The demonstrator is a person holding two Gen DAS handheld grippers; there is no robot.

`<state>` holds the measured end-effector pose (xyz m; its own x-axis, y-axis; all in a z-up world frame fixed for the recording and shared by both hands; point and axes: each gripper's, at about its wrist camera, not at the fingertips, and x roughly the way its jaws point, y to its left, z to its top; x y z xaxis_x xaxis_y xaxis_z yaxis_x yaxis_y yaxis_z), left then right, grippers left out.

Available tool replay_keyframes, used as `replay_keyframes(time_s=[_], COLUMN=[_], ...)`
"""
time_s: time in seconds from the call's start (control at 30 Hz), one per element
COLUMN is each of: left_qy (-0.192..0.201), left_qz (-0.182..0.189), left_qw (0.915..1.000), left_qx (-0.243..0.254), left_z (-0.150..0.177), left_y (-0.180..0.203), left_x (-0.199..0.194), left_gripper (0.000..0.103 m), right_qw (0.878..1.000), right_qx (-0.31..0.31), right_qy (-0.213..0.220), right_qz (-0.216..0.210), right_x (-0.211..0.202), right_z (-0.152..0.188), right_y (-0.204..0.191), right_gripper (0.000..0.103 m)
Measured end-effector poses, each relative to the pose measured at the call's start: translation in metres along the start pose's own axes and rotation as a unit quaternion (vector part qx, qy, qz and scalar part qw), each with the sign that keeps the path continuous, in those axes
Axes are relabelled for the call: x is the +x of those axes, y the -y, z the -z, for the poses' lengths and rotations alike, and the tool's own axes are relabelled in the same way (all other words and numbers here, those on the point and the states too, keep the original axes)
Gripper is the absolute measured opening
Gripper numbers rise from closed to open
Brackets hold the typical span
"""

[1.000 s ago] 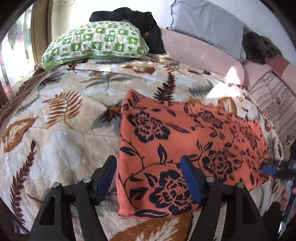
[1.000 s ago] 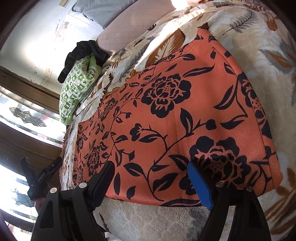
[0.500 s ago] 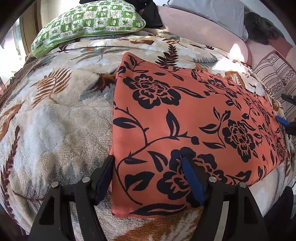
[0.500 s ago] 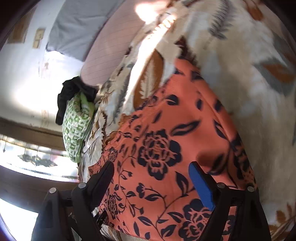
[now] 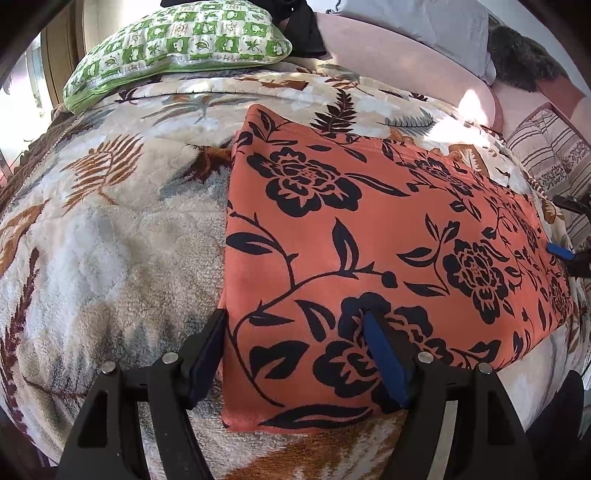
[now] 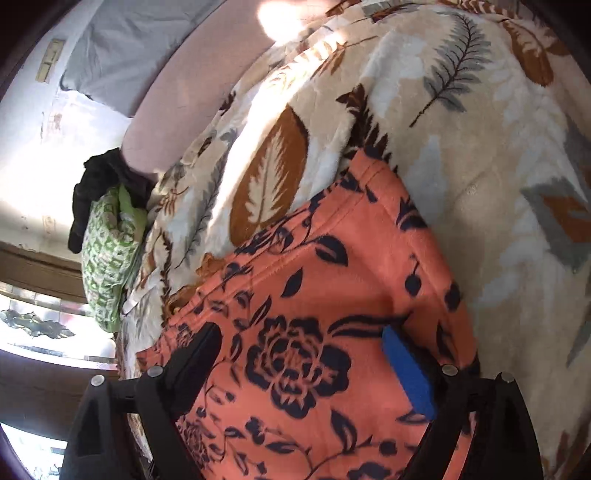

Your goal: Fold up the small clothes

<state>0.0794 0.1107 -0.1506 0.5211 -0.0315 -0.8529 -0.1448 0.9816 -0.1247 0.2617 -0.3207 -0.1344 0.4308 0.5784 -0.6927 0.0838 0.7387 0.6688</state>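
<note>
Orange cloth waits on the bed

Orange flowered cloth (image 5: 369,236) lies flat on the leafy blanket (image 5: 110,240), long side running left to right. Left hand-held gripper (image 5: 295,354) straddles its lower-left corner, open. Right hand-held gripper (image 6: 303,365) is opening over the other end, holding nothing.

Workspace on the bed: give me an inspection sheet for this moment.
Surface: leaf-print fleece blanket, covering the bed.
Job's things: orange floral garment, lying flat, already doubled over.
Clutter: green checked pillow, black clothing, grey pillow, striped fabric.
Grippers: left claw open, straddling the garment's near left corner; right claw opening over the garment's right end, nothing gripped.
Cables: nothing seen.
Surroundings: pink headboard, window, white wall.
</note>
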Motion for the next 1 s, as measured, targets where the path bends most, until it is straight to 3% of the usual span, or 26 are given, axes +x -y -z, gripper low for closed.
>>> replay_keyframes(time_s=[0.13, 0.27, 0.33, 0.4, 0.53, 0.6, 0.63, 0.67, 0.73, 0.87, 1.0], left_qy=[-0.001, -0.005, -0.014, -0.007, 0.035, -0.007, -0.03, -0.014, -0.019, 0.027, 0.028], left_qz=[-0.007, -0.013, -0.02, -0.028, -0.033, -0.049, -0.041, -0.037, -0.044, -0.048, -0.04], left_qw=[1.0, 0.9999, 0.9997, 0.9995, 0.9988, 0.9988, 0.9986, 0.9991, 0.9988, 0.9983, 0.9986], left_qx=[0.0, -0.002, -0.004, -0.011, -0.009, -0.009, -0.017, -0.015, -0.011, -0.017, -0.021], left_z=[0.0, -0.001, -0.002, 0.0, 0.013, 0.022, 0.026, 0.027, 0.022, 0.014, 0.008], left_y=[0.002, 0.003, 0.003, 0.003, 0.003, -0.001, -0.005, -0.006, -0.005, -0.004, 0.005], left_x=[-0.001, -0.002, -0.007, -0.021, -0.043, -0.021, -0.009, -0.014, -0.024, -0.049, -0.049], left_gripper=[0.076, 0.076, 0.076, 0.076, 0.081, 0.081, 0.083, 0.083, 0.083, 0.083, 0.083], right_qw=[0.999, 0.999, 0.999, 0.998, 0.997, 0.997, 0.999, 0.999, 0.997, 0.995, 0.987], right_qx=[-0.026, -0.019, 0.016, 0.038, -0.037, -0.049, -0.024, 0.018, 0.056, 0.044, 0.122], right_qy=[-0.003, -0.023, -0.016, -0.014, 0.014, 0.008, -0.011, -0.026, 0.0, 0.033, 0.036], right_qz=[-0.04, -0.016, -0.041, -0.043, -0.067, -0.053, -0.018, -0.019, -0.06, -0.082, -0.095], right_x=[-0.029, -0.019, -0.017, -0.03, -0.056, -0.047, -0.033, -0.023, -0.04, -0.071, -0.078], right_z=[0.065, 0.105, 0.109, 0.108, 0.12, 0.124, 0.123, 0.123, 0.123, 0.124, 0.142], right_y=[-0.009, 0.021, 0.042, 0.037, 0.01, 0.02, 0.034, 0.049, 0.056, 0.05, 0.085], right_gripper=[0.091, 0.091, 0.09, 0.09, 0.091, 0.091, 0.091, 0.09, 0.089, 0.09, 0.09])
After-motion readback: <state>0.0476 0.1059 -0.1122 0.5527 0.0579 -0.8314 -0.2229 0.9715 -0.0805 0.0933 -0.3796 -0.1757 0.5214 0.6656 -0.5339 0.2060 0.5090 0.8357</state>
